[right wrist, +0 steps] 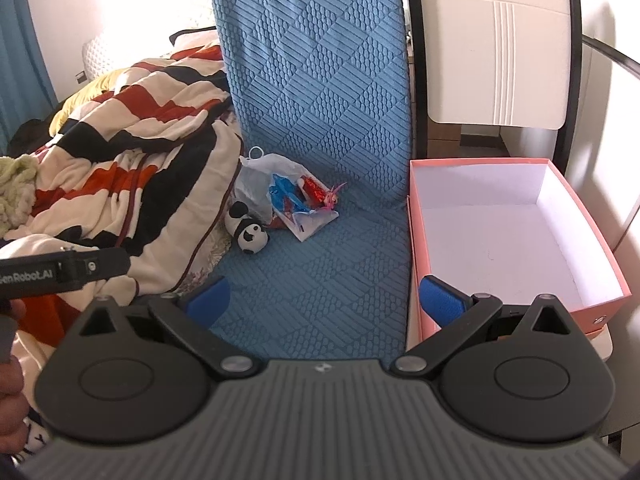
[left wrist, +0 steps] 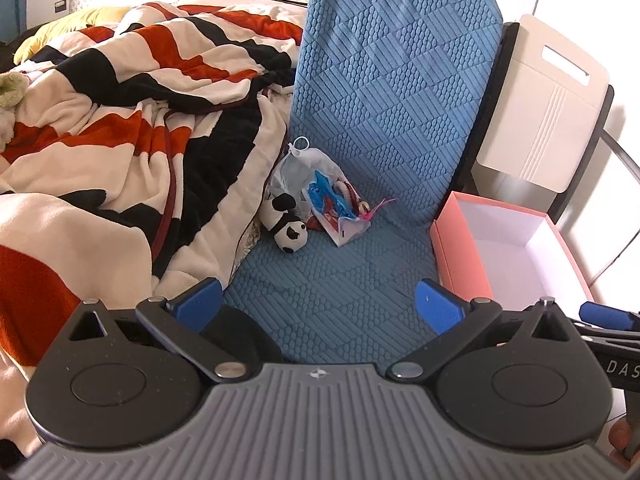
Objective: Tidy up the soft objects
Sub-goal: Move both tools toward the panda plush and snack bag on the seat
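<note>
Panda plush (left wrist: pixel 289 229) lies on the blue cushion (left wrist: pixel 340 280), touching a plastic bag of small items (left wrist: pixel 332 200), well ahead of our left gripper (left wrist: pixel 320 306) and right gripper (right wrist: pixel 326 300). We hold both grippers wide open and empty above the cushion's near end. Beside the cushion's right edge we see an empty pink box (right wrist: pixel 448 312).
</note>
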{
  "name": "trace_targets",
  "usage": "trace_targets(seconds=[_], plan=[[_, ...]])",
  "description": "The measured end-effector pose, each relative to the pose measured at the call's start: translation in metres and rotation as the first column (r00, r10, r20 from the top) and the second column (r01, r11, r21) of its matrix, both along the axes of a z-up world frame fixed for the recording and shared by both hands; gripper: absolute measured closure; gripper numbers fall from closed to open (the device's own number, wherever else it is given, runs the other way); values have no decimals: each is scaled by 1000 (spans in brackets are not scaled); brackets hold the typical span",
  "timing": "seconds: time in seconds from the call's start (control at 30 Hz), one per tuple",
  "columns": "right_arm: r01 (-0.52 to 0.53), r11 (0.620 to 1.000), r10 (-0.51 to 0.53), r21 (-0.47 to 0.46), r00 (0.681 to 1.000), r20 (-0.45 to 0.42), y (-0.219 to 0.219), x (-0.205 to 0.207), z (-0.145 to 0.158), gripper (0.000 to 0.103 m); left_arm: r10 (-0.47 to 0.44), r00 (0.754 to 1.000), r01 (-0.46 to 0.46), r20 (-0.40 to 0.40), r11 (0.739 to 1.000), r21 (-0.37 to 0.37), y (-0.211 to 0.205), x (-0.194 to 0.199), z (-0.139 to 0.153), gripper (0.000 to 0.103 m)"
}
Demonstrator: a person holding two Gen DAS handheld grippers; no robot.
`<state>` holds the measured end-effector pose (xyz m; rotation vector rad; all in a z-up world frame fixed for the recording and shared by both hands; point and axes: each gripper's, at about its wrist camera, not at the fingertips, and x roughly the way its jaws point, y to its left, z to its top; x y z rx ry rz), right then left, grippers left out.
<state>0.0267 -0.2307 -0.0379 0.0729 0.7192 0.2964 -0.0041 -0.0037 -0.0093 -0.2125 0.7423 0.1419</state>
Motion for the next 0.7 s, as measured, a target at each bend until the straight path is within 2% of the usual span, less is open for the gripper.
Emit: trace_targets(seconds=[0.7], plan=[[-19,1000,19,7,1000,12,-5,-14,1,0,-26,1000,26,-2,1000,4,-11,-10,-7,0]])
